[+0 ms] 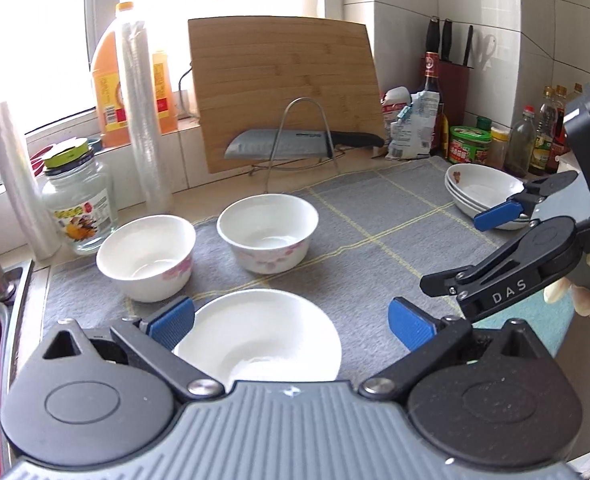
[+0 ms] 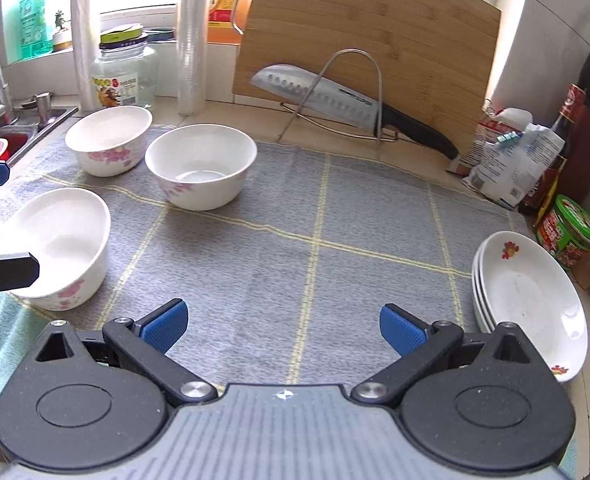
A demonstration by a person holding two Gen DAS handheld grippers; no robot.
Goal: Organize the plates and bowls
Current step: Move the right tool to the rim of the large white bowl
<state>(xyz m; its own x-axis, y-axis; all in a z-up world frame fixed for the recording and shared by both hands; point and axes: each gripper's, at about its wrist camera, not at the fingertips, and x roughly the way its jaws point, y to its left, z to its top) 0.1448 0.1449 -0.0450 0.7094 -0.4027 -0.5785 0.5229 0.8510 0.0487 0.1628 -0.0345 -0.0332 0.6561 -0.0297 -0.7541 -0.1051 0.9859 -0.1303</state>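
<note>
- Left gripper [image 1: 291,322] hangs with its blue pads spread wide over the nearest white bowl [image 1: 261,334], gripping nothing.
- Right gripper [image 2: 283,328] is likewise spread wide and empty, above the grey checked cloth [image 2: 335,220] on the table.
- Two more flowered bowls [image 2: 201,166] [image 2: 109,140] stand side by side at the cloth's far left.
- Stacked plates [image 2: 531,300] lie at the cloth's right edge, well apart from the bowls.
- Behind, a knife [image 2: 335,100] rests in a wire rack against a cutting board [image 2: 375,48].
</note>
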